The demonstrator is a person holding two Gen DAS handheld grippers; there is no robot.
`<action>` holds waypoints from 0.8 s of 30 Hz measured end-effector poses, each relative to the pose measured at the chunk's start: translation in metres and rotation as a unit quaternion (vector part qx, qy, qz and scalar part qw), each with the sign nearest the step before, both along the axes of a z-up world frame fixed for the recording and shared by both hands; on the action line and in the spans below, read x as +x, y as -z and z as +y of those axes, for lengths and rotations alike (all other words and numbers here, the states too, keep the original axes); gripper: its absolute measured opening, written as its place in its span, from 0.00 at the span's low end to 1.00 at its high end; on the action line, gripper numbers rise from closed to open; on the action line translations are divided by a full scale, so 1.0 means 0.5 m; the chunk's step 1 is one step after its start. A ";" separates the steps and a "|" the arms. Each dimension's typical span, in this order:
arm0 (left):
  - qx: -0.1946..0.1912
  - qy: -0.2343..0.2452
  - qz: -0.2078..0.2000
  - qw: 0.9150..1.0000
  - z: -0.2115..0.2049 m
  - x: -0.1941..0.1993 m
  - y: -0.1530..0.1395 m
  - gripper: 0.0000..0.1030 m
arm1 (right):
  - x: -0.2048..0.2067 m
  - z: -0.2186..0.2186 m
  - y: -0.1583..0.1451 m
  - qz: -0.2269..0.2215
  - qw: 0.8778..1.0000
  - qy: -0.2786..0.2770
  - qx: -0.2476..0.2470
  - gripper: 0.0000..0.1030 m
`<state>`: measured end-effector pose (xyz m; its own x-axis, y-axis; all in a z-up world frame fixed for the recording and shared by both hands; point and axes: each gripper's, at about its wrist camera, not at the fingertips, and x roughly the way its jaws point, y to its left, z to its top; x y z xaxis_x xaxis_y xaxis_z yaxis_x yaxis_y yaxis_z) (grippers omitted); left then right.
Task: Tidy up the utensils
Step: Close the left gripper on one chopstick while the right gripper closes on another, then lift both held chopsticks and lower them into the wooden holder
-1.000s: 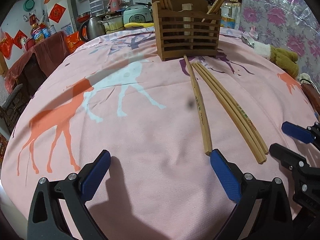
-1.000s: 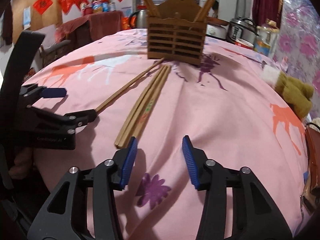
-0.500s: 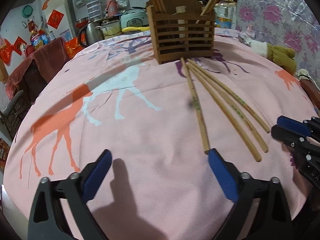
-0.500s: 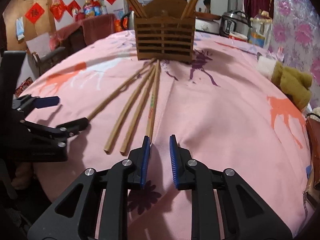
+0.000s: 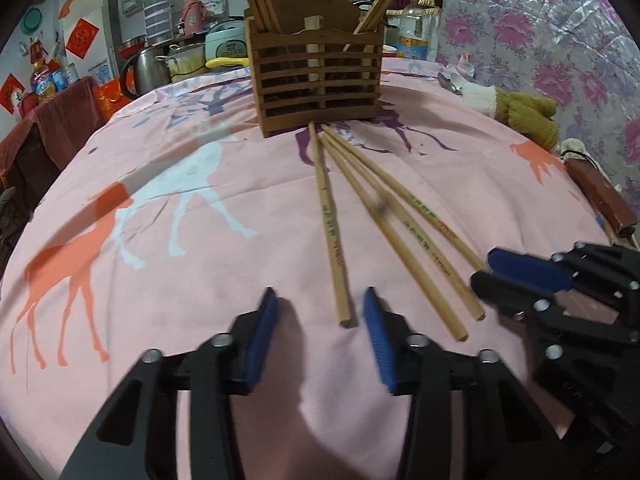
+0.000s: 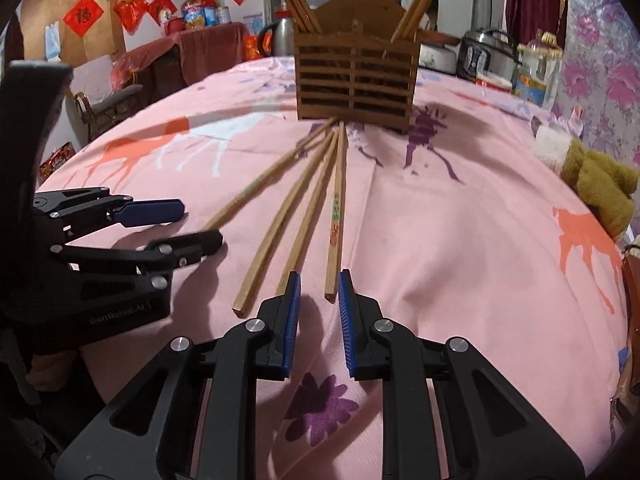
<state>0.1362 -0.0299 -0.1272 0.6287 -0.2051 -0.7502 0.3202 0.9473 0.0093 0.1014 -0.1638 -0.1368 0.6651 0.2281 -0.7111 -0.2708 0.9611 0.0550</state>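
Observation:
Several wooden chopsticks [image 5: 384, 216] lie fanned on the pink cloth, far tips at the slatted wooden holder [image 5: 318, 76]; they also show in the right wrist view [image 6: 308, 208], before the holder [image 6: 356, 80]. More chopsticks stand in the holder. My left gripper [image 5: 320, 304] is open, partly closed, its jaws either side of the near end of the leftmost chopstick [image 5: 330, 232]. My right gripper [image 6: 318, 284] is open by a narrow gap, just short of the near end of the rightmost chopstick [image 6: 336, 216]; it also appears in the left wrist view [image 5: 504, 276].
The round table wears a pink deer-print cloth [image 5: 160, 208]. A brown plush toy [image 6: 596, 184] lies at the right. A brown box [image 5: 600, 196] sits at the right edge. Kettle, pots and bottles [image 5: 160, 64] crowd behind the holder.
The left gripper's jaws have narrowed a lot and shifted right around the leftmost chopstick's end. The right gripper closed to a narrow gap and lined up with the rightmost chopstick. The chopsticks have fanned apart.

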 end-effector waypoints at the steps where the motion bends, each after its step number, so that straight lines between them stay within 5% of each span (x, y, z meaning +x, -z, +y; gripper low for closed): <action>1: -0.003 0.004 0.001 1.000 -0.003 -0.002 -0.001 0.18 | 0.002 -0.003 0.001 0.003 1.000 0.001 0.005 0.18; 2: -0.005 0.009 0.002 1.000 -0.005 -0.003 -0.001 0.07 | 0.003 -0.005 0.001 0.005 1.000 0.003 0.008 0.16; 5: -0.010 0.009 0.005 1.000 0.000 -0.007 -0.005 0.06 | 0.001 -0.012 0.001 0.005 1.000 0.009 0.015 0.06; 10: -0.020 -0.008 0.001 1.000 0.024 -0.008 -0.030 0.06 | -0.009 -0.026 -0.018 -0.013 0.999 0.022 0.027 0.06; 24: -0.010 -0.024 -0.075 0.997 0.032 -0.025 -0.206 0.06 | -0.041 -0.093 -0.227 -0.150 0.985 0.060 0.062 0.06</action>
